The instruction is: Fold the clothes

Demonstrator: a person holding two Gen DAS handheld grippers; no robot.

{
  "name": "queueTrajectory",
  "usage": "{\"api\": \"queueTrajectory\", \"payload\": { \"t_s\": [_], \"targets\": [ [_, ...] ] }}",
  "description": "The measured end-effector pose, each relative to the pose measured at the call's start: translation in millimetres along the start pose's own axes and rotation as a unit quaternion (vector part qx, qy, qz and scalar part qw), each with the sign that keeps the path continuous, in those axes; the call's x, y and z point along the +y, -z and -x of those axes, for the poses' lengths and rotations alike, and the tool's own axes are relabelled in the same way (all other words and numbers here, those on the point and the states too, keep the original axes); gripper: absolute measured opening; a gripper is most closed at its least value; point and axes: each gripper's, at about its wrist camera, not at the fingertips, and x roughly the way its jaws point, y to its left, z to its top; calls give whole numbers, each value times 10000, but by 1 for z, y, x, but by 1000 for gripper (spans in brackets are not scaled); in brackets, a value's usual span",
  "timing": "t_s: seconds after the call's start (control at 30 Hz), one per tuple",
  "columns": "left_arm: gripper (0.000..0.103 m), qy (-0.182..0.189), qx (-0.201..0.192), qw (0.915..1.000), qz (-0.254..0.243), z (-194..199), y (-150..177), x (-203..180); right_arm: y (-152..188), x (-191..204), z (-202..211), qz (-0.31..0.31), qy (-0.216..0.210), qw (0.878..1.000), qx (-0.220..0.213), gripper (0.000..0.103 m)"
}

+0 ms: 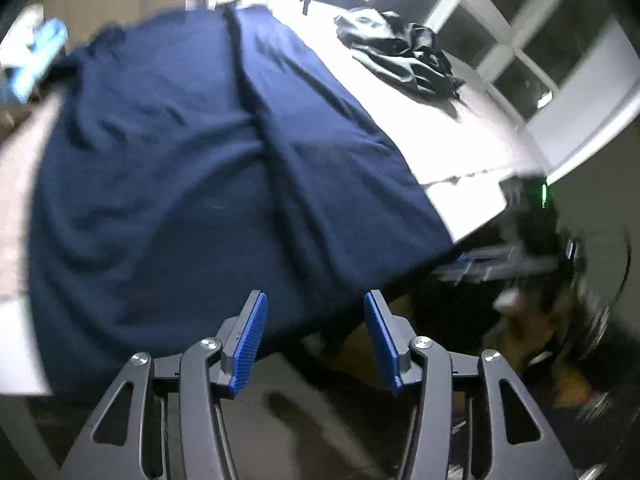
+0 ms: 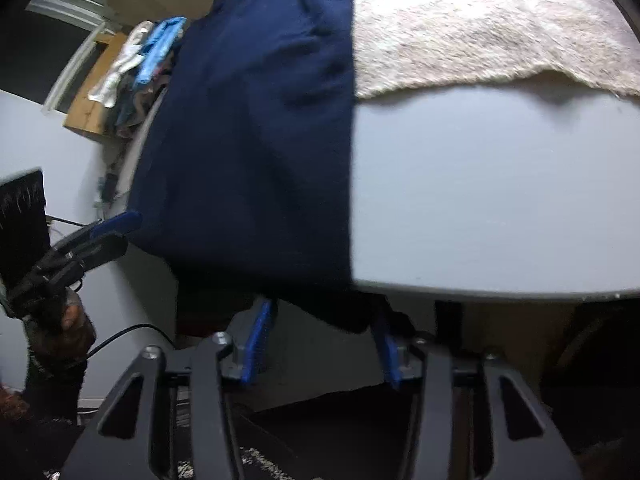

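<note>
My left tongs (image 1: 316, 312) angle steeply down over the near hem of the navy garment (image 1: 192, 168), their blue pads (image 1: 250, 344) standing apart with nothing pressed between them; the cloth's edge lies just beyond the tips. The navy garment is spread flat across the white table (image 1: 452, 148), its hem draping over the near edge.

From the right wrist I see my right tongs (image 2: 324, 320) tilted down at the same hem, jaws apart, the hanging fold of cloth between the pads; the frame is too blurred for me to tell whether they pinch it. At the left of that view a hand (image 2: 68, 320) grips the other tool.

A crumpled black garment (image 1: 404, 60) lies farther back on the table, and a cream fleecy rug (image 2: 492, 28) covers its far part. I can read no writing anywhere.
</note>
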Motion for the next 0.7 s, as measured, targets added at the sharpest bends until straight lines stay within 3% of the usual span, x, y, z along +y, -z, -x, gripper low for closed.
{"api": "queueTrajectory", "payload": {
  "t_s": [0.13, 0.2, 0.27, 0.33, 0.37, 0.43, 0.47, 0.53, 0.57, 0.63, 0.7],
  "targets": [
    [50, -515, 271, 9895, -1321, -3, 21, -10, -10, 6, 0, -24, -355, 9992, 197, 14],
    [50, -716, 495, 9749, -2052, -16, 29, -23, -17, 4, 0, -142, -529, 9981, 271, 10],
    [50, -1032, 609, 9519, -2820, -29, 39, -39, -22, 4, 1, -246, -683, 9968, 328, 9],
    [50, -1361, 519, 9328, -3297, -36, 45, -47, -16, 0, 12, -244, -744, 9964, 332, 8],
    [49, -1444, 451, 9279, -3407, -39, 46, -48, -17, 2, 14, -226, -746, 9964, 331, 8],
    [38, -1478, 313, 9290, -3379, -38, 43, -46, -17, 4, 19, -196, -718, 9967, 336, 8],
    [24, -1476, 236, 9324, -3290, -36, 39, -42, -17, 5, 19, -211, -704, 9967, 345, 8],
    [13, -1173, 251, 9468, -2987, -30, 29, -32, -18, 7, 20, -265, -696, 9965, 375, 8],
    [1, -911, 311, 9561, -2766, -29, 23, -28, -19, 8, 20, -267, -677, 9966, 374, 8],
    [1, -728, 420, 9643, -2510, -25, 15, -21, -19, 11, 26, -244, -683, 9968, 343, 7],
    [1, -684, 427, 9636, -2549, -18, 14, -22, -19, 15, 38, -192, -760, 9965, 281, 7]
  ]
}}
